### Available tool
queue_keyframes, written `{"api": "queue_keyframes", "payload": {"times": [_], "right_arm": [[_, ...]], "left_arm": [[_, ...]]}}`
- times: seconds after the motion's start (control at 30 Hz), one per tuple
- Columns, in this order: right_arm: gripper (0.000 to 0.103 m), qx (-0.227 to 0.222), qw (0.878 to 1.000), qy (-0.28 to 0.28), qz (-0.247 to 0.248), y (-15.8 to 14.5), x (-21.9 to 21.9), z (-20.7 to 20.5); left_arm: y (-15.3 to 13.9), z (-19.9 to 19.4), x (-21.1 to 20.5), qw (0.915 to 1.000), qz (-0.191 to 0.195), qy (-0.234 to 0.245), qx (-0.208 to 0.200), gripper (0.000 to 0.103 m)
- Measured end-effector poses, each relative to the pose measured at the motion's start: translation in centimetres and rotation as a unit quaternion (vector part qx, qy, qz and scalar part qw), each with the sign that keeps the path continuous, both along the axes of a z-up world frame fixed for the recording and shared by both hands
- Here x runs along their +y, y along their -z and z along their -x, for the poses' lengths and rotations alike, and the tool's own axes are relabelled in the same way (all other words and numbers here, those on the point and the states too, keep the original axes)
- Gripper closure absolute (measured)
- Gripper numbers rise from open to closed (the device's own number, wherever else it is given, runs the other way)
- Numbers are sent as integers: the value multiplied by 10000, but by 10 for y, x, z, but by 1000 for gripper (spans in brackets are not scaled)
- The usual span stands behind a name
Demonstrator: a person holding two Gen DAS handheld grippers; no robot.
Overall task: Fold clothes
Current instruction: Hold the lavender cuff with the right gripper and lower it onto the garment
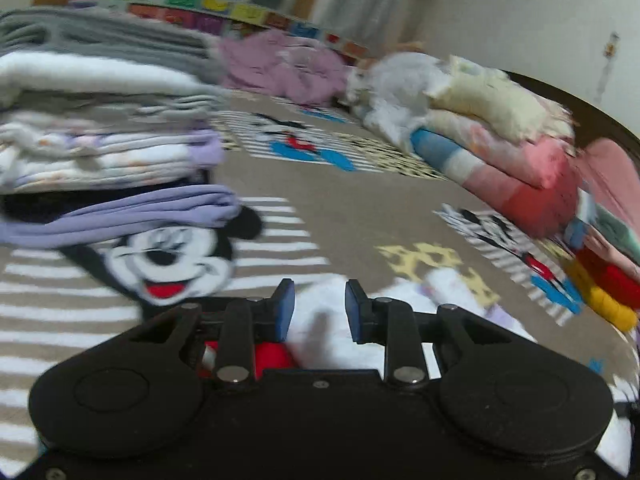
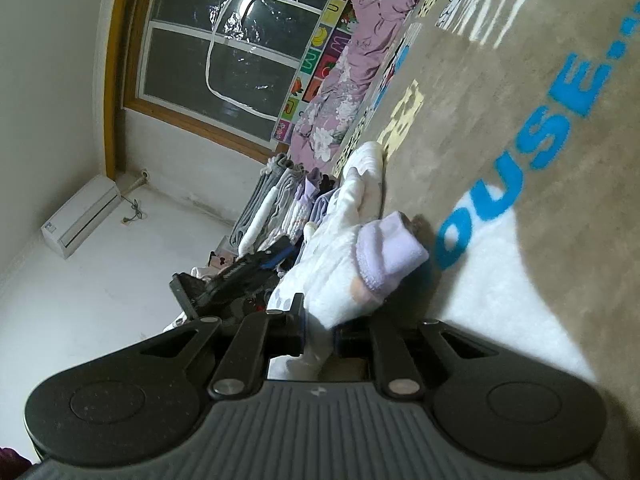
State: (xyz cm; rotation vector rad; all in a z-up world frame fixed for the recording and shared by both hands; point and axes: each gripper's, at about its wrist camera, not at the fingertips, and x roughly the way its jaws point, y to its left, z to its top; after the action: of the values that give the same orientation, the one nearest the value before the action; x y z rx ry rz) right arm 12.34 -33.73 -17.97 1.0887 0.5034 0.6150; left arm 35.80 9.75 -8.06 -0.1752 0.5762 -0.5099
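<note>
A white printed garment (image 2: 336,264) with a lilac cuff (image 2: 390,254) hangs out from my right gripper (image 2: 320,334), which is shut on its near end; this view is rolled onto its side. The garment runs on across the Mickey Mouse blanket (image 2: 500,120). My left gripper (image 2: 260,268) shows beside the garment's other edge. In the blurred left wrist view, the left gripper (image 1: 320,304) has its blue pads (image 1: 285,308) a little apart, and white garment cloth (image 1: 332,336) fills the gap between them.
A tall stack of folded clothes (image 1: 100,120) stands at the left, with a lilac piece (image 1: 132,216) at its foot. Pillows and folded bedding (image 1: 500,140) line the right edge. A crumpled mauve quilt (image 1: 280,64) lies at the back below the window (image 2: 240,40).
</note>
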Motion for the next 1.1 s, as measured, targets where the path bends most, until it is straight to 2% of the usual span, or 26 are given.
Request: {"api": "queue_keyframes", "payload": {"times": [0.1,0.17,0.2,0.3,0.37,0.47,0.53,0.63,0.67,0.7,0.83,0.9,1.1], "right_arm": [[87,-13,10000,2,-10,0,-1,1],[87,-21,10000,-12,-27,0,-1,0],[87,-19,10000,-22,-17,0,0,0],[87,0,10000,-36,27,1,1,-1],[87,14,10000,-32,53,2,2,-1],[87,23,9999,-30,122,2,4,-3],[87,16,9998,-29,180,2,5,-3],[87,-11,9997,-8,252,2,6,-2],[87,-23,9996,-1,278,2,7,-1],[87,-35,9995,6,303,1,7,-1],[88,-73,9992,51,388,0,8,0],[88,-89,9991,69,412,0,9,0],[88,-120,9992,53,369,2,7,1]], "left_arm": [[9,-8,-2,9997,-88,-206,128,78],[17,-18,-13,9995,-153,-157,229,78],[22,-21,-23,9991,-319,-58,259,78],[31,-18,-57,9932,-1154,111,82,79],[29,-20,-57,9928,-1185,120,130,79],[31,-15,-62,9898,-1419,95,-51,79],[30,-9,-75,9817,-1880,80,-281,79],[38,3,-96,9599,-2700,63,-754,79],[39,6,-101,9545,-2853,39,-863,78],[37,6,-100,9540,-2857,34,-911,78],[20,5,-75,9741,-2122,3,-785,78],[12,7,-61,9803,-1827,-85,-745,78],[1,8,-20,9930,-895,-524,-563,78]]}}
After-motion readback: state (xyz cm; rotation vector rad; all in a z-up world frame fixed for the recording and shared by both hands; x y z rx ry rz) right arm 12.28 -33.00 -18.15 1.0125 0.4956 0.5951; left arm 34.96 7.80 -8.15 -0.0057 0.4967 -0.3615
